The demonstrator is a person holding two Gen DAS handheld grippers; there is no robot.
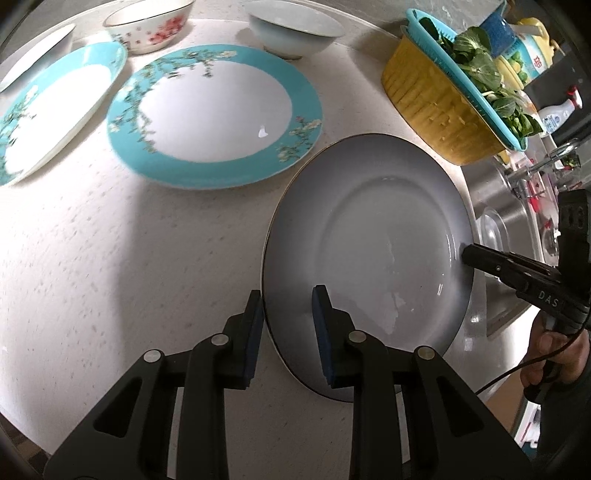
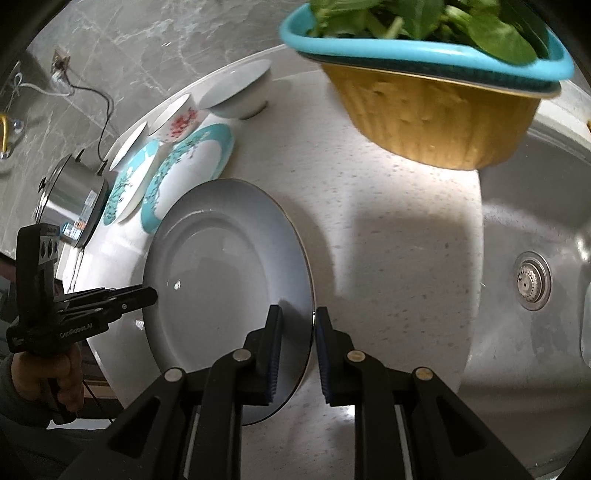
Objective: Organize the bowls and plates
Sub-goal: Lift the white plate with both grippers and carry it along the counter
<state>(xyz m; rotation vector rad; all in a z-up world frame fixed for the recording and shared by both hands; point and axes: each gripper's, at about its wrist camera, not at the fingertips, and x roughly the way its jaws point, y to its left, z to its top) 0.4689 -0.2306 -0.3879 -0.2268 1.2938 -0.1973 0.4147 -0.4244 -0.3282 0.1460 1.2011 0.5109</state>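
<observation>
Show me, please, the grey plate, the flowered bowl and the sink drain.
grey plate [image 1: 369,236]: left wrist view, centre of its well.
flowered bowl [image 1: 155,31]: left wrist view, its outer wall.
sink drain [image 2: 532,282]: right wrist view, its metal strainer.

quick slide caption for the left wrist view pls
Two hand-held grippers, left and right, grip opposite rims of a grey plate beside blue-rimmed floral plates.

- My left gripper [image 1: 288,332] points steeply down, jaws clamped on the grey plate's [image 1: 369,236] near rim.
- My right gripper [image 2: 297,347] grips that plate's opposite rim; a hand [image 1: 554,354] holds it.
</observation>
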